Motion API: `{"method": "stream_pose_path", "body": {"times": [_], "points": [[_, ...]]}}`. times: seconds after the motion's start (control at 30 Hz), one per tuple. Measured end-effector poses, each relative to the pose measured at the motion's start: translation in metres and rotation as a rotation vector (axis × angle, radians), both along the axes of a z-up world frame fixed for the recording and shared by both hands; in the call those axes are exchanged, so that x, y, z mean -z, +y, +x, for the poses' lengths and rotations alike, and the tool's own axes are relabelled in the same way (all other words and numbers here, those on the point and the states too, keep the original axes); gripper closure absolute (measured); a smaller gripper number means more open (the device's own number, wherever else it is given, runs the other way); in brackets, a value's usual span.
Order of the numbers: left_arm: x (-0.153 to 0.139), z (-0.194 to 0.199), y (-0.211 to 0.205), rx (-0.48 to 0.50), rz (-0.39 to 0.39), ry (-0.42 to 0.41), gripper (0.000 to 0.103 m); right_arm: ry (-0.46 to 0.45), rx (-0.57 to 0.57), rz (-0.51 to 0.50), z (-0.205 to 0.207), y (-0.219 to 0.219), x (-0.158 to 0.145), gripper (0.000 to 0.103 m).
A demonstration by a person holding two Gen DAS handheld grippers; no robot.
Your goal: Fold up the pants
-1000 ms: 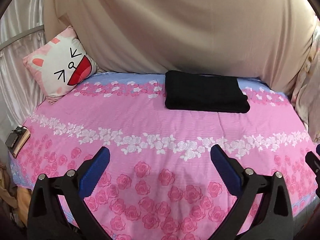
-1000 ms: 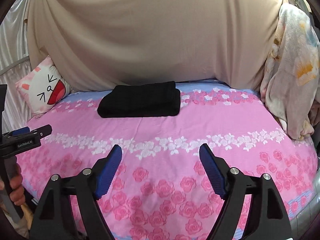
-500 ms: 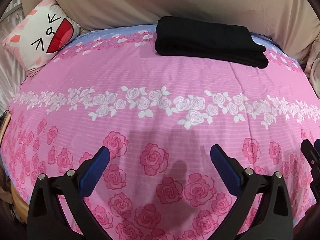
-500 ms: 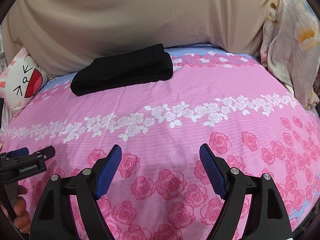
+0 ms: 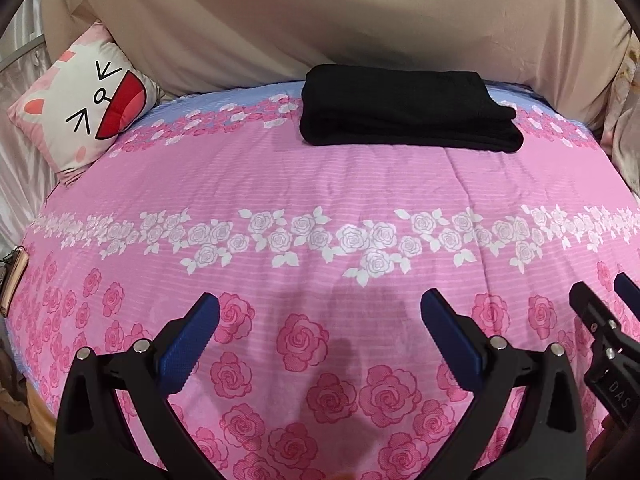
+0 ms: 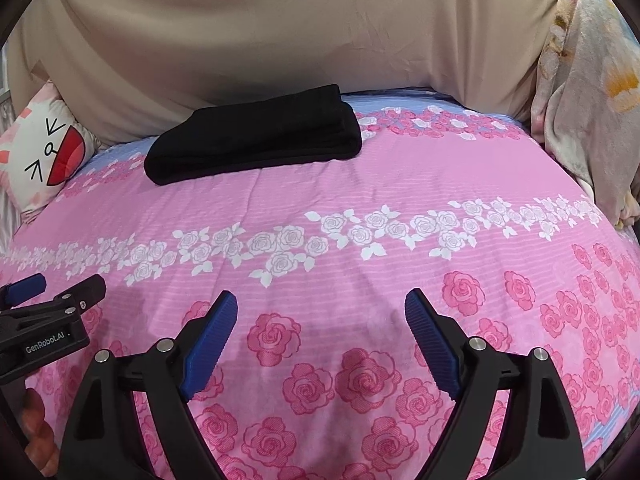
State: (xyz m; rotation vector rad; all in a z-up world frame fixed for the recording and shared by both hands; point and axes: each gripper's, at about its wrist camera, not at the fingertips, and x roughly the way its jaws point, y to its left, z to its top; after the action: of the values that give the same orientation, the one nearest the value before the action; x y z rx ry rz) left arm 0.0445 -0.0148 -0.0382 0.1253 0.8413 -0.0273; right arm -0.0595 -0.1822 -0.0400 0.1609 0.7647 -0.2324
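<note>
Two grippers hang over the pink bed (image 5: 320,184). The left gripper (image 5: 320,322) is wide and empty. The right gripper (image 6: 321,316) is opening, empty too. The black pants (image 5: 404,110) lie folded far back by the beige cloth (image 5: 320,20).

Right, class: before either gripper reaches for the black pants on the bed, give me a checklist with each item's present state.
1. Black pants in view of both cameras: ok; they lie already folded at the far side of the bed.
2. Left gripper open and empty: ok.
3. Right gripper empty: ok; its jaws are opening with nothing between them.
4. Pink bedspread between grippers and pants free of other things: ok.
5. Cat pillow apart from the pants: ok.
6. Grippers apart from each other: ok, side by side without touching.
</note>
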Motion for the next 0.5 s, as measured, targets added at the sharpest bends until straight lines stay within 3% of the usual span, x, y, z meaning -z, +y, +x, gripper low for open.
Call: {"method": "stream_pose_path", "body": {"times": [0.27, 0.5], "points": [[-0.0066, -0.0027, -0.0040, 0.031, -0.021, -0.024, 0.005, 0.002, -0.014, -0.003, -0.0004, 0.0054, -0.0026, 0.019], [-0.0037, -0.0001, -0.0037, 0.032, -0.047, 0.002, 0.005, -0.001, -0.013, -0.005, -0.0011, 0.0082, -0.0043, 0.019]]}}
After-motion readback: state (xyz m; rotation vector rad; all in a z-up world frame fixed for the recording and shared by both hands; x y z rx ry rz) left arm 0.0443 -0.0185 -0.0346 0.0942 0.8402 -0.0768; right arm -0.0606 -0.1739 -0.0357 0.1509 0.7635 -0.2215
